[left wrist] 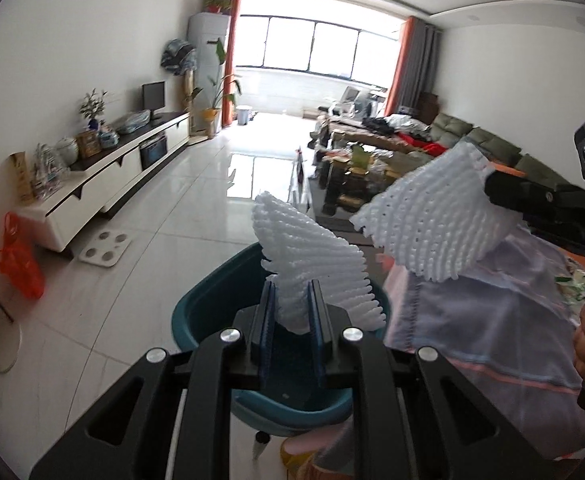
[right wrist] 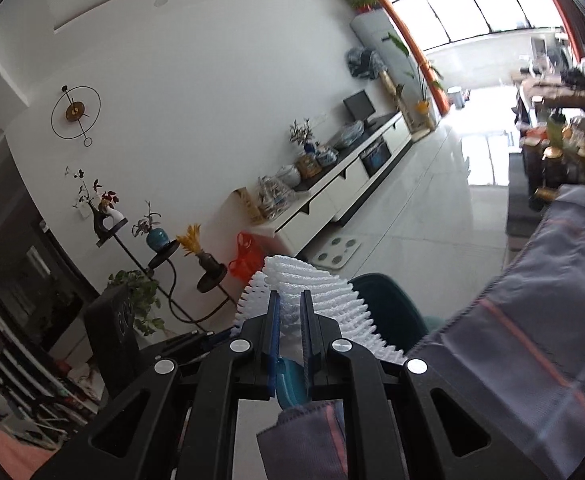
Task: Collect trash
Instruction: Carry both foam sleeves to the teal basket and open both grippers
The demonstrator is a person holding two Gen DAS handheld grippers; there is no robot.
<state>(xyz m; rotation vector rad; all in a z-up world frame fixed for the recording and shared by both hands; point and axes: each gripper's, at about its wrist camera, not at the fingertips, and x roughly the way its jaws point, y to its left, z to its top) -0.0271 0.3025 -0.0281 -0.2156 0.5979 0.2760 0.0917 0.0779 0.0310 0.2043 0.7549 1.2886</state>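
Two white foam fruit nets, one pinched in the left gripper (left wrist: 290, 300) — left foam net (left wrist: 312, 264) — and one clamped in the right gripper (right wrist: 290, 312) — right foam net (right wrist: 312, 292) — both above the teal bin (left wrist: 196, 312), beside the grey cloth (left wrist: 492, 312), over white floor tiles (left wrist: 140, 264).

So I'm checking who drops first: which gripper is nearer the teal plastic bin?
Left. The left gripper, shut on a white foam net, hangs right over the teal plastic bin. The right gripper, clamping another foam net, is off to its side, above a grey cloth.
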